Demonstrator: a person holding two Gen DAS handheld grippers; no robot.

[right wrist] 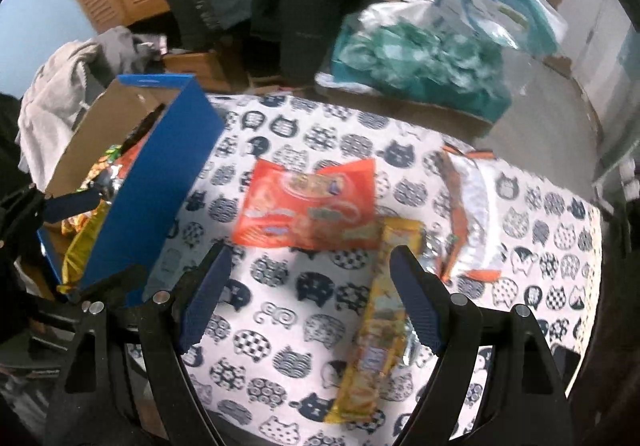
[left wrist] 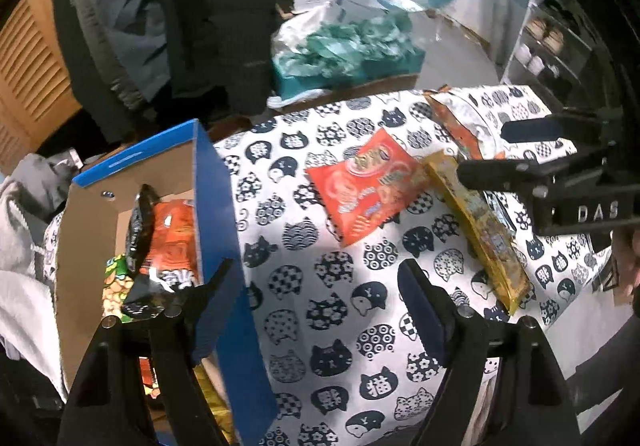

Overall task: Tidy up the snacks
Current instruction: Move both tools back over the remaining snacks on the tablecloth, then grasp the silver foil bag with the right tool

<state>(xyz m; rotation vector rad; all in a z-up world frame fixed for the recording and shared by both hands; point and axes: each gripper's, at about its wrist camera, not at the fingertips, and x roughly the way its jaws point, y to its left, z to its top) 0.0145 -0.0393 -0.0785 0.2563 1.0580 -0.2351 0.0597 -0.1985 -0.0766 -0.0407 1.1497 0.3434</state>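
Snacks: red packet (right wrist: pixel 308 205) and yellow packet (right wrist: pixel 376 322) lie touching on our cat cloth (right wrist: pixel 280 326). Blue box (left wrist: pixel 224 213) holds others. Left claw (left wrist: pixel 316 282) and right claw (right wrist: pixel 308 266) both spread apart, empty

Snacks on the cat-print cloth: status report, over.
Both claws, left and right, open, empty. Red packet, yellow packet still outside blue box. Nothing in the way.
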